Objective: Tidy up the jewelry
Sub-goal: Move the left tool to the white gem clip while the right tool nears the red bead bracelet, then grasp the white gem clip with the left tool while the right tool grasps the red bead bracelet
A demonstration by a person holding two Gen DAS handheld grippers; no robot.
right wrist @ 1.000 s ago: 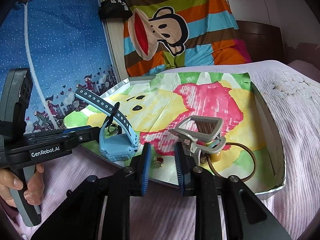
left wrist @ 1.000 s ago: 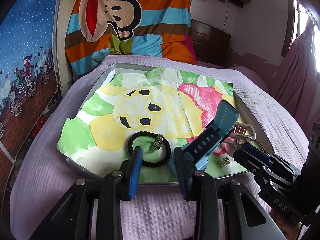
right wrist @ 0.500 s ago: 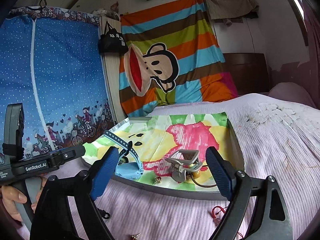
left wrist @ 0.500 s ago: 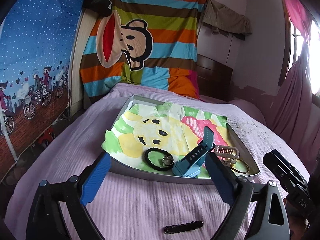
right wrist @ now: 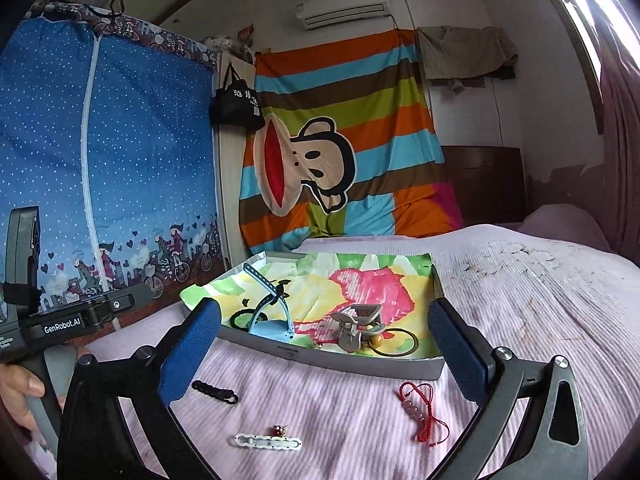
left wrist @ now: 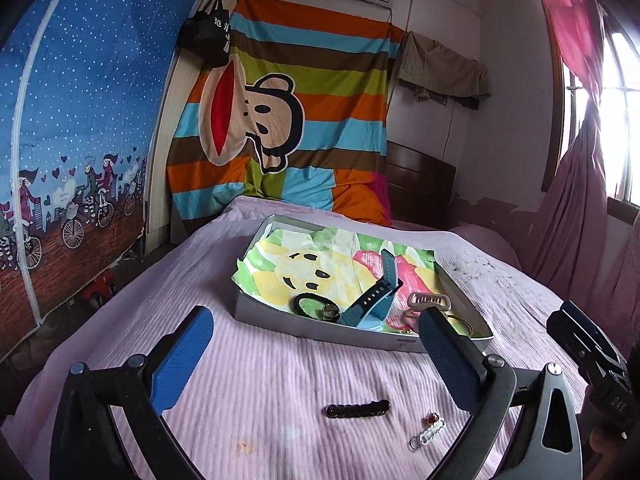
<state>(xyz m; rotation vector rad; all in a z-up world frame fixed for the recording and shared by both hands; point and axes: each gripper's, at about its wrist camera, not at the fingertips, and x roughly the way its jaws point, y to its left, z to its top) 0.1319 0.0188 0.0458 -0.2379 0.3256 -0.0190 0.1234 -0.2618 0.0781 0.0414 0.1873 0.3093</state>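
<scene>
A shallow grey tray (left wrist: 320,326) (right wrist: 328,354) lined with a bright cartoon sheet lies on the lilac bed. Inside it are a blue watch (left wrist: 374,304) (right wrist: 272,320), a black hair tie (left wrist: 310,304) with a ring, a grey claw clip (left wrist: 430,301) (right wrist: 356,324) and a thin hoop (right wrist: 400,344). On the bedspread before the tray lie a black clip (left wrist: 357,409) (right wrist: 215,391), a white clip (left wrist: 427,433) (right wrist: 267,441), a small red earring (right wrist: 279,430) and a red bead bracelet (right wrist: 420,410). My left gripper (left wrist: 316,356) and right gripper (right wrist: 326,356) both hang open and empty, well back from the tray.
A striped cartoon blanket (left wrist: 296,128) hangs at the bed's head beside a dark headboard (left wrist: 420,188). Blue patterned fabric (right wrist: 100,160) stands on the left, pink curtains (left wrist: 580,160) on the right. A hand (right wrist: 18,392) holds the left gripper's handle.
Both grippers have opened wide and drawn back and up from the tray. The watch, held by the left gripper a second ago, now rests in the tray.
</scene>
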